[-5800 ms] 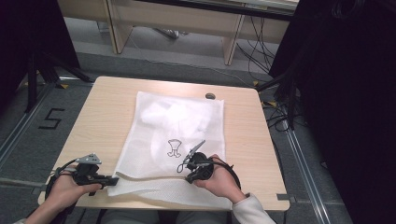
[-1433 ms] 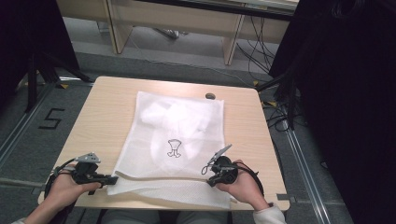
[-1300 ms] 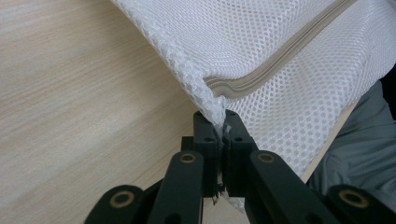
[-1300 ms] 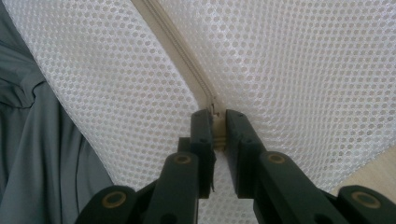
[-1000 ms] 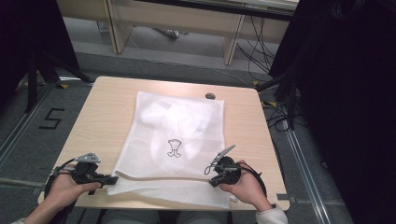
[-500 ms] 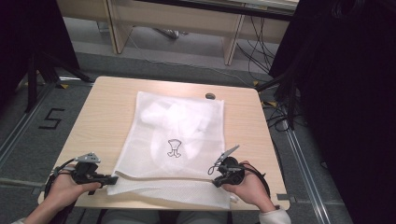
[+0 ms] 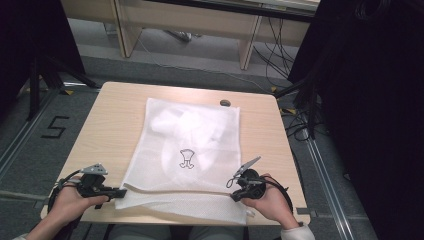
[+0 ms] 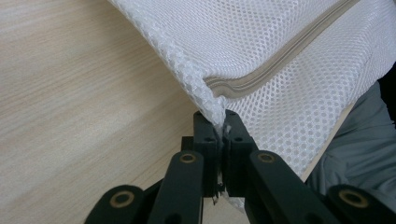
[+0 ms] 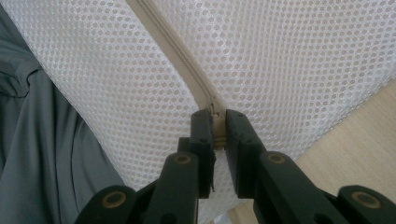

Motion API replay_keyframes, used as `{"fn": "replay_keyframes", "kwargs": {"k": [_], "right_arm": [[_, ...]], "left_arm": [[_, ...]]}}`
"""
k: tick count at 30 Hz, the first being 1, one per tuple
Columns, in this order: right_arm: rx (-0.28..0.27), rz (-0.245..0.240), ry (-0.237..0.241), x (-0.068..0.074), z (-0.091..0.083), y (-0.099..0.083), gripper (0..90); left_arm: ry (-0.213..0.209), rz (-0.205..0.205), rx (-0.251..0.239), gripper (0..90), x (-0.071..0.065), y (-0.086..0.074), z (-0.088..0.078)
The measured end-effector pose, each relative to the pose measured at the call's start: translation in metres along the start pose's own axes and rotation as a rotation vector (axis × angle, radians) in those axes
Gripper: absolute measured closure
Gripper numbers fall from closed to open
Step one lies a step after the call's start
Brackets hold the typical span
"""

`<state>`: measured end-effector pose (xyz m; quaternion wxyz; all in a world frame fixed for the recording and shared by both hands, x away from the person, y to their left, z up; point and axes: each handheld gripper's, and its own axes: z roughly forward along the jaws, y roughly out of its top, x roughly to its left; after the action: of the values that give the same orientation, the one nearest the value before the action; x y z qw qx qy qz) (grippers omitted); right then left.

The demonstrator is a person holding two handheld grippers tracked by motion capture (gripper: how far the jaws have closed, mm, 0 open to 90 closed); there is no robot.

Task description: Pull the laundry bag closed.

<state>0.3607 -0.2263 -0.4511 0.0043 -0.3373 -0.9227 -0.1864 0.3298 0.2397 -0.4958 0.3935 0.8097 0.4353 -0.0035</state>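
A white mesh laundry bag [image 7: 190, 140] lies flat on the wooden table [image 7: 112, 117], with pale cloth inside and a small black mark [image 7: 186, 158] on it. Its beige zipper [image 8: 280, 60] runs along the near edge, which is lifted slightly. My left gripper [image 7: 121, 191] is shut on the bag's near left corner [image 8: 212, 100] at the zipper's end. My right gripper [image 7: 234, 196] sits near the bag's near right corner, jaws shut on the zipper pull [image 9: 215, 122]. The zipper [image 9: 173, 51] stretches away from that grip, and the bag's near flap hangs over the table edge.
A small dark object [image 7: 225, 103] lies at the table's far edge beside the bag. Bare wood [image 7: 107, 135] runs left of the bag. Grey trousers [image 9: 42, 154] show under the near edge. Cables [image 7: 300, 125] lie on the floor at the right.
My right gripper has slid to the right along the bag's near edge with the zipper pull in it. The left gripper has stayed at the left corner.
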Motion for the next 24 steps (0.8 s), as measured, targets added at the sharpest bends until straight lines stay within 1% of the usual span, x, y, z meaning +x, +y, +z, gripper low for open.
{"fn": "replay_keyframes", "kwargs": {"k": [1, 2, 4, 5, 6, 7, 8, 9, 12, 14, 15, 16, 17, 18, 19, 20, 21, 22, 24], "right_arm": [[0.005, 0.011, 0.001, 0.0005, 0.0, -0.0002, 82.4], [0.006, 0.013, 0.0, 0.0006, -0.0004, -0.0005, 82.4], [-0.001, 0.0, 0.002, -0.0005, -0.0002, -0.0009, 82.4], [0.012, 0.014, 0.004, 0.0006, -0.001, -0.0013, 82.4], [0.012, 0.027, 0.01, 0.0009, -0.0012, -0.0019, 82.4], [0.007, 0.004, -0.005, -0.0013, -0.0014, -0.0019, 82.4], [0.005, 0.004, 0.009, -0.0015, -0.0015, -0.0022, 82.4], [0.003, 0.017, 0.0, -0.0011, -0.0022, -0.0029, 82.4], [0.001, 0.011, 0.004, -0.0018, -0.0026, -0.0038, 82.4], [0.003, 0.02, -0.003, -0.0029, -0.0033, -0.0045, 82.4], [0.001, 0.011, 0.0, -0.0045, -0.0033, -0.0052, 82.4], [0.002, 0.042, 0.01, -0.0034, -0.0036, -0.0062, 82.4], [0.009, 0.032, 0.007, -0.0039, -0.0039, -0.0067, 82.4], [0.003, 0.015, 0.006, -0.0056, -0.0036, -0.0073, 82.4], [0.012, 0.029, 0.001, -0.0054, -0.004, -0.0082, 82.4], [0.01, 0.024, 0.005, -0.0059, -0.004, -0.0086, 82.4], [0.01, 0.026, 0.003, -0.0056, -0.0041, -0.0087, 82.4], [0.005, 0.011, -0.001, -0.0066, -0.0036, -0.0088, 82.4], [0.006, 0.022, -0.001, -0.0072, -0.0044, -0.01, 82.4]], "left_arm": [[-0.012, 0.001, 0.005, 85.9, 0.0004, 0.0002, 0.0], [-0.012, 0.0, 0.004, 85.9, 0.0002, 0.0002, 0.0], [-0.01, 0.002, 0.004, 85.9, 0.0002, 0.0002, -0.0001], [-0.012, 0.0, 0.003, 85.9, 0.0004, 0.0002, -0.0001], [-0.011, 0.0, 0.003, 85.9, 0.0004, 0.0002, -0.0001], [-0.013, 0.001, 0.003, 85.9, 0.0003, 0.0002, -0.0001], [-0.014, -0.003, -0.001, 85.9, -0.0002, 0.0002, 0.0], [-0.014, 0.0, 0.001, 85.9, 0.0, 0.0003, -0.0002], [-0.012, 0.0, -0.002, 85.9, -0.0005, 0.0004, -0.0002], [-0.013, -0.002, -0.006, 86.0, -0.0004, 0.0004, -0.0006], [-0.015, -0.002, -0.007, 86.0, -0.0004, 0.0004, -0.0007], [-0.013, -0.001, -0.008, 86.0, -0.0005, 0.0005, -0.0006], [-0.014, -0.002, -0.008, 86.0, -0.0004, 0.0005, -0.0006], [-0.014, -0.003, -0.009, 86.0, -0.0004, 0.0005, -0.0006], [-0.014, -0.002, -0.009, 86.0, -0.0005, 0.0006, -0.0006], [-0.014, 0.001, -0.009, 86.0, -0.0005, 0.0007, -0.0007], [-0.007, -0.002, -0.021, 86.0, -0.001, 0.0002, -0.0004], [-0.007, -0.007, -0.038, 86.0, -0.0012, -0.0004, 0.0003], [-0.009, -0.002, -0.037, 86.0, -0.0012, -0.0001, 0.0002]]}}
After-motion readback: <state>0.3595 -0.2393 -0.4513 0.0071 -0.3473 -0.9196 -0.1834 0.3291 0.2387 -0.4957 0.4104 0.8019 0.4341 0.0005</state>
